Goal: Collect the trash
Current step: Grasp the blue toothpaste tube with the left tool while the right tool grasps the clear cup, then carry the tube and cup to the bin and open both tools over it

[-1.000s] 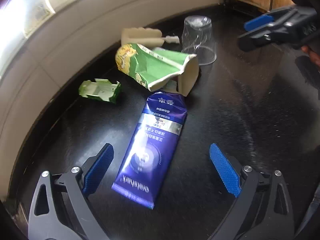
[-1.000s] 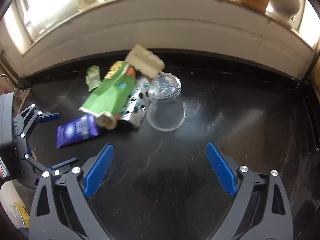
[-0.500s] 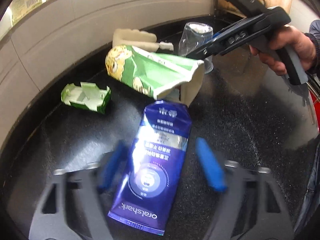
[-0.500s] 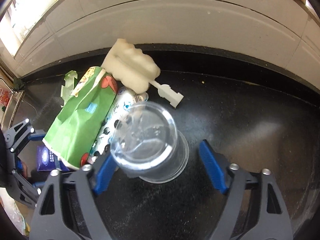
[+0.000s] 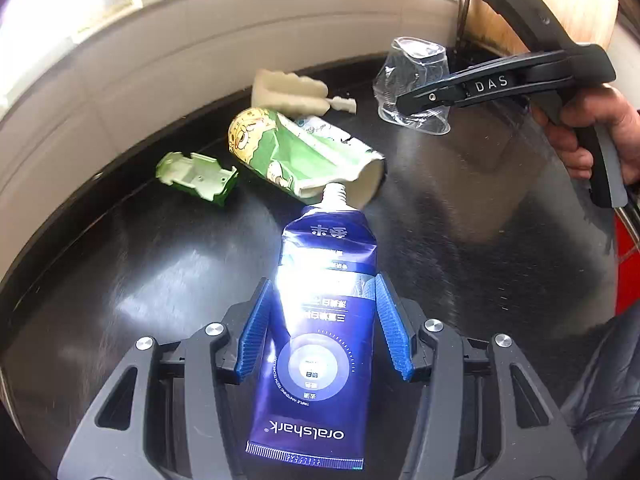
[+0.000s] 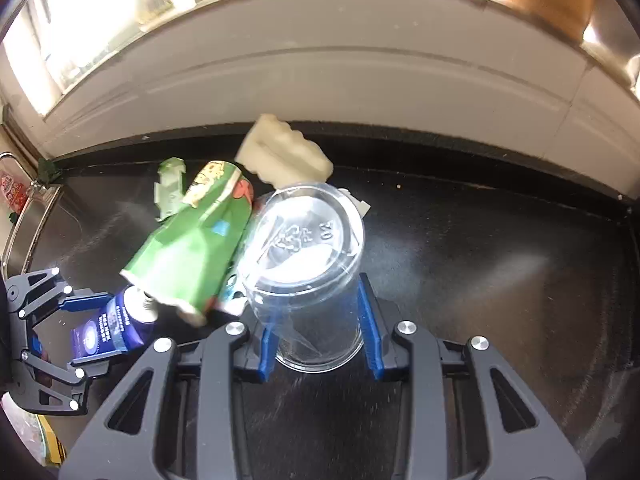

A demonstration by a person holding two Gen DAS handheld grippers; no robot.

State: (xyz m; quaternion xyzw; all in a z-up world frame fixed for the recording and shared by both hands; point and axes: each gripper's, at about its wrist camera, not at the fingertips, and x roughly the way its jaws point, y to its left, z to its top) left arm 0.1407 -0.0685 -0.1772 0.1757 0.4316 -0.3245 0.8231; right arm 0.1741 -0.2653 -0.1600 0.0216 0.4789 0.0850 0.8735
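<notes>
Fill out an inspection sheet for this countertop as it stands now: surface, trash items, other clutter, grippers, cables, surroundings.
Surface: black countertop, glossy, glare patches.
Job's things: blue toothpaste tube, uncapped; clear plastic cup, upside down, crumpled; green snack bag; green plastic scrap; cream foam piece.
Clutter: nothing seen.
Grippers: left gripper shut on the toothpaste tube; right gripper shut on the cup.
Cables: dark cord at the back corner.
Surroundings: pale tiled wall, bright window ledge above; steel sink at the left.
</notes>
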